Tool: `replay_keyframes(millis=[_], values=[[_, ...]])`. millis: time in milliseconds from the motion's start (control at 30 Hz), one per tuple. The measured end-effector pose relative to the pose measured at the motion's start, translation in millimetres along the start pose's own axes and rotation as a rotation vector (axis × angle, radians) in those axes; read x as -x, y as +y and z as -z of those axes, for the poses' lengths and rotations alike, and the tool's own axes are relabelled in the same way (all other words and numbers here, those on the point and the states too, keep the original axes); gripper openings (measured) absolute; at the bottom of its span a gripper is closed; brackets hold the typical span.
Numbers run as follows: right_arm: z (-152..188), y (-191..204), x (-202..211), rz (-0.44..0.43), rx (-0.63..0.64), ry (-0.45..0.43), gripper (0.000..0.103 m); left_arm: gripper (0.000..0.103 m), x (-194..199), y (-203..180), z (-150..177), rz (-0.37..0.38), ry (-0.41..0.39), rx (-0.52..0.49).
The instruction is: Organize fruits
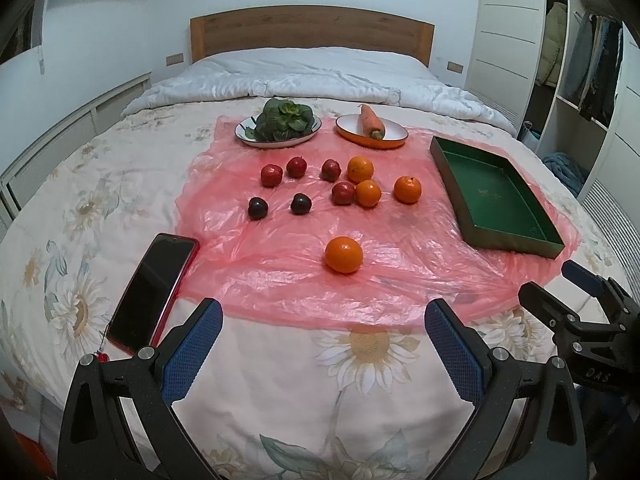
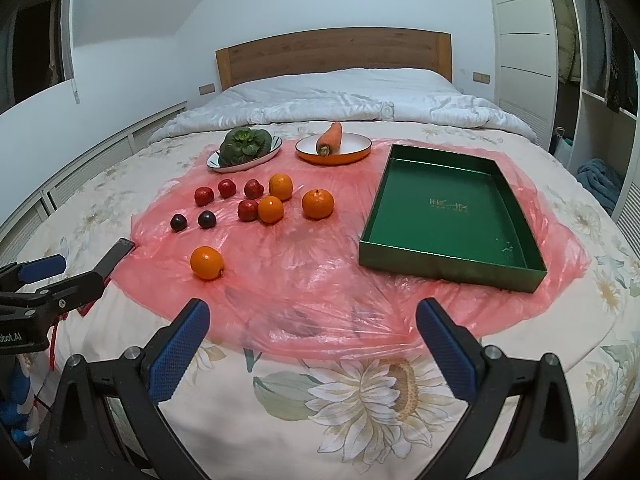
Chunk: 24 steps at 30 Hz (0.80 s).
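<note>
A bedroom, a wide bed with a flowered cover [image 1: 360, 380], and both tools hover low over its near edge. The left gripper [image 1: 324, 332] has its blue fingers spread wide with nothing between them, and the right gripper [image 2: 312, 328] is just the same, jaws apart and empty. Just past the fingertips of both begins a crinkled pink plastic sheet [image 2: 320, 280]. A phone [image 1: 154, 288] lies just outside the left gripper's left finger, half on the sheet's edge. Straight ahead of the left fingers, nearest of all the fruit, sits a lone orange [image 1: 344, 254], off on its own. Ahead of the right gripper's right finger lies the green tray [image 2: 444, 268], empty, so by my reckoning nothing has been sorted yet. Further out, beyond the lone orange, is the cluster: three more oranges [image 1: 368, 193], four red fruits [image 1: 272, 175] and two dark plums [image 1: 258, 208]; one red fruit and one orange are touching. Past them, two plates, one with leafy greens [image 1: 284, 120], one with a carrot [image 1: 372, 122], then the white duvet and the wooden headboard [image 1: 312, 30]. Here's the worry: round fruit on slick plastic over a soft mattress. A finger pressing down beside the lone orange could dent the bedding and send it rolling, or snag the sheet and drag the whole cluster along.
</note>
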State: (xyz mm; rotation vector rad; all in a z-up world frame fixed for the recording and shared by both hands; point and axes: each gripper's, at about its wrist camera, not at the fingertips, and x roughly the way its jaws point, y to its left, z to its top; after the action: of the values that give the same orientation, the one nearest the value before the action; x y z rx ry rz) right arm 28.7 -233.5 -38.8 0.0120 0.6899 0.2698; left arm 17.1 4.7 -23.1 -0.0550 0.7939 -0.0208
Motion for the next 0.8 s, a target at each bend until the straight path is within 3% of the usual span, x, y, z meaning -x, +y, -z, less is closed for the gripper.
replay_keyframes(millis=[800], values=[[2.7,0.2,-9.9,-0.028,0.03,0.028,0.103,0.099,-7.6,-1.0,-1.3,-0.028,0.001,-0.017]])
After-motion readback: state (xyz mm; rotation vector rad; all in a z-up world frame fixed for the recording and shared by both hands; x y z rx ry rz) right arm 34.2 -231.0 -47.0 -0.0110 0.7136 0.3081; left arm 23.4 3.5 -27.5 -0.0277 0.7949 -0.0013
